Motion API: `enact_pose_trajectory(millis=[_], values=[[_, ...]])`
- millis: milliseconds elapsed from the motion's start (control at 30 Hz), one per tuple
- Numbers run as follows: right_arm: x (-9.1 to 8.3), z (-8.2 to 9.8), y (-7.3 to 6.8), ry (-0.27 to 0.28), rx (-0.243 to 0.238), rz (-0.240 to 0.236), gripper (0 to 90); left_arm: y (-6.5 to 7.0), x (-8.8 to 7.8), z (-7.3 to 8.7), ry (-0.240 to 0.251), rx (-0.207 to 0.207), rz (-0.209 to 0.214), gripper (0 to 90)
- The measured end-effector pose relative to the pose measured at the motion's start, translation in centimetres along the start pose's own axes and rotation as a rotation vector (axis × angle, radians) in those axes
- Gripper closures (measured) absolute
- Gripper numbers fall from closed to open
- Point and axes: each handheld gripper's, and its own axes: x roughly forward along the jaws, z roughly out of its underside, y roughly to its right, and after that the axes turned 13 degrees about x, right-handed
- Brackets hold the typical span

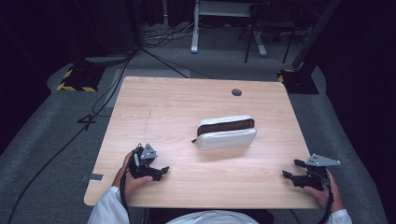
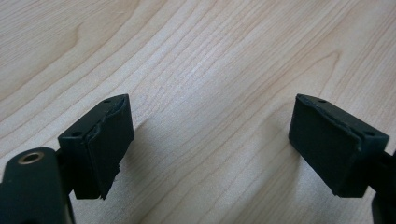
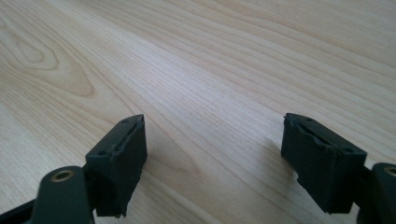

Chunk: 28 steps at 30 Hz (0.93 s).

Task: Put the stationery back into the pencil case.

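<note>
No legible text, labels, brands or numbers on the wooden table (image 1: 154, 107), the white pouch (image 1: 226, 138), or either gripper's black pads.

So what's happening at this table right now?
A person sits at a wooden table with a gripper in each hand. The left gripper and the right gripper both rest near the front edge, jaws open with nothing between them. A white pouch with a brown open top lies untouched in the middle of the table.
</note>
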Motion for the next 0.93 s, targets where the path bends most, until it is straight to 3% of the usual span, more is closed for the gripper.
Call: enact_pose_trajectory(millis=[933], values=[[0.01,-0.01,-0.05,0.002,-0.003,0.004,22.5,-0.13,0.16,-0.15,-0.002,0.003,0.004,13.3]])
